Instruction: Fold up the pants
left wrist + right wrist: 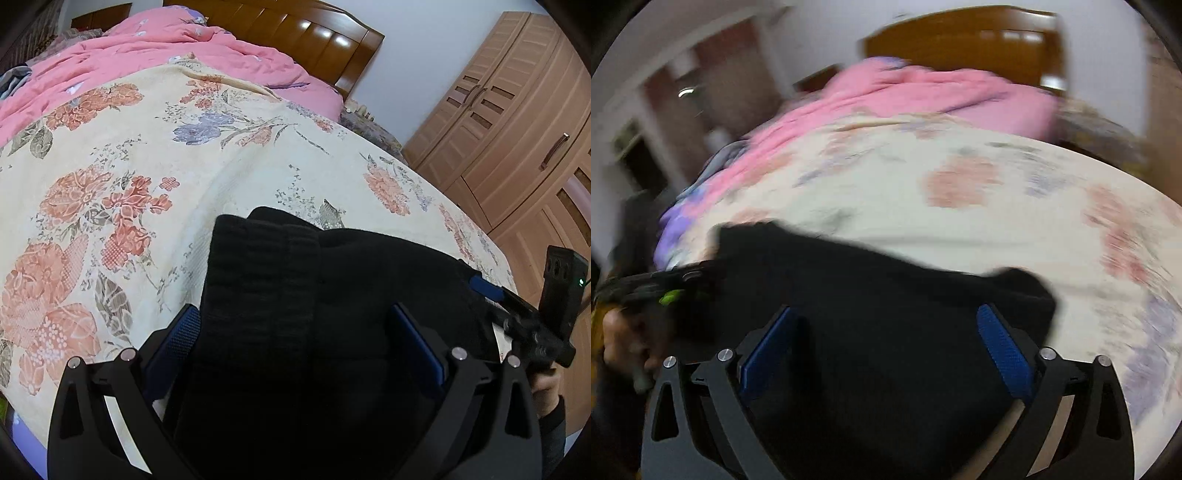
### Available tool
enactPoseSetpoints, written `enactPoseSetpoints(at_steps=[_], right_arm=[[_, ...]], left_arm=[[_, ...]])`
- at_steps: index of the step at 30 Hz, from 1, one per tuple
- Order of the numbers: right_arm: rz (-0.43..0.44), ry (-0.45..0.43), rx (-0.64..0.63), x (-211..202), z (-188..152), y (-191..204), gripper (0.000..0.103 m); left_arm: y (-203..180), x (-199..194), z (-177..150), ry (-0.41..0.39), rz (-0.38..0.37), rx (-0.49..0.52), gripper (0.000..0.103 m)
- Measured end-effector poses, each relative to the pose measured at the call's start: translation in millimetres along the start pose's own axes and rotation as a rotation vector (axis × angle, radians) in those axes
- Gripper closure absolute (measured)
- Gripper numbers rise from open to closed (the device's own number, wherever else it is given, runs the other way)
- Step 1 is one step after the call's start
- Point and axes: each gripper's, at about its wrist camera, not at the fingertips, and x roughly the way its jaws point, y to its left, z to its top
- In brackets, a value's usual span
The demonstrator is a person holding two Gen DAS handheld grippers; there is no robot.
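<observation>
Left hand-held gripper and right hand-held gripper, jaws spread wide, straddle black pants on the floral bed; near cloth unreadable, right view blurred.

One black pants. One floral blanket. One pink quilt. One bed headboard. One wardrobe. Two tongs: left tongs, right tongs.

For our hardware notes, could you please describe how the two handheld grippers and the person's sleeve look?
Both the left gripper and the right gripper have black angular frames with silver pivot screws and textured blue finger pads. The sleeve is dark.
</observation>
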Motion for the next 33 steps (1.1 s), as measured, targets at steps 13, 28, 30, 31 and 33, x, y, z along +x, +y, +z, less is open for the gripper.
enactPoseSetpoints(at_steps=[13, 28, 30, 31, 33], right_arm=[[-0.196, -0.045, -0.09, -19.3, -24.2, 38.3, 0.006], [-0.179, -0.086, -0.285, -82.1, -104.0, 110.0, 0.005], [-0.159, -0.13, -0.31, -100.9, -109.1, 114.9, 0.005], [-0.156, -0.143, -0.312, -107.5, -112.8, 116.2, 0.005], [-0.14, -0.144, -0.316, -113.2, -122.0, 118.4, 0.005]], left_arm=[[-5.9, -2.4, -2.4, -0.036, 0.042, 0.032, 0.002], [-38.8, -32.3, -20.8, -0.24, 0.319, 0.165, 0.002], [-55.8, -49.2, -37.9, -0.305, 0.372, 0.226, 0.002], [-67.2, -59.7, -52.4, -0.324, 0.349, 0.26, 0.002], [-78.7, -70.5, -72.8, -0.333, 0.32, 0.287, 0.002]])
